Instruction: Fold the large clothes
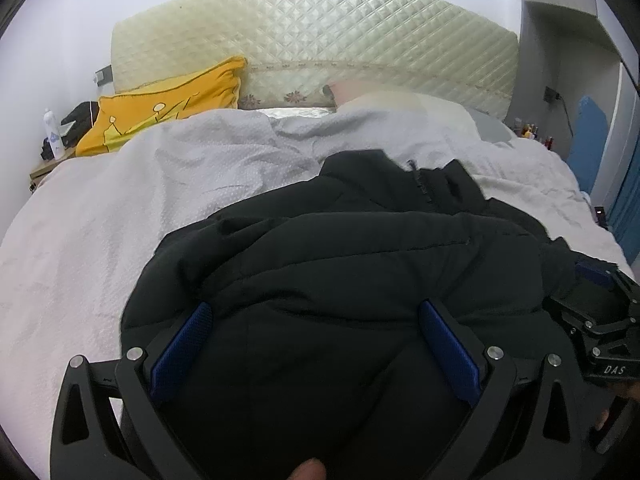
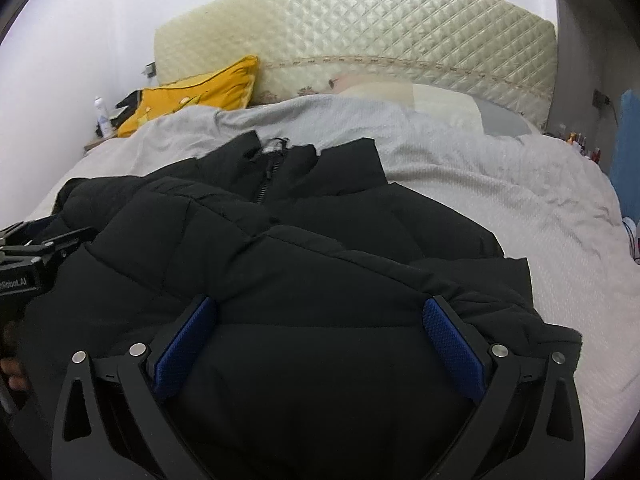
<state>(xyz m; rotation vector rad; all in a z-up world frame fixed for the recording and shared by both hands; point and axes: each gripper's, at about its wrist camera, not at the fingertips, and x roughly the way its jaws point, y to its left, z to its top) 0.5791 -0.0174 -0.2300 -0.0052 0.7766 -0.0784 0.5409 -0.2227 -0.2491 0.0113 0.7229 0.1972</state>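
A black puffer jacket (image 1: pixel 360 240) lies on the white bedspread (image 1: pixel 120 220), its collar and zipper (image 2: pixel 266 180) pointing toward the headboard. My left gripper (image 1: pixel 316 312) is open, its blue pads (image 1: pixel 184 348) spread wide over the jacket's near left part. My right gripper (image 2: pixel 320 304) is open too, its blue pads (image 2: pixel 452 344) wide apart over the jacket (image 2: pixel 320 240) on the near right part. Padded cloth bulges up between each pair of fingers. Each gripper shows at the edge of the other's view: the right gripper (image 1: pixel 600 320) and the left gripper (image 2: pixel 32 248).
A yellow pillow (image 1: pixel 168 104) leans on the quilted cream headboard (image 1: pixel 320 32). At the far left a nightstand carries a white bottle (image 1: pixel 52 132) and dark items. Small bottles (image 1: pixel 532 132) and a blue panel (image 1: pixel 588 148) stand on the right. Bedspread (image 2: pixel 520 200) lies bare around the jacket.
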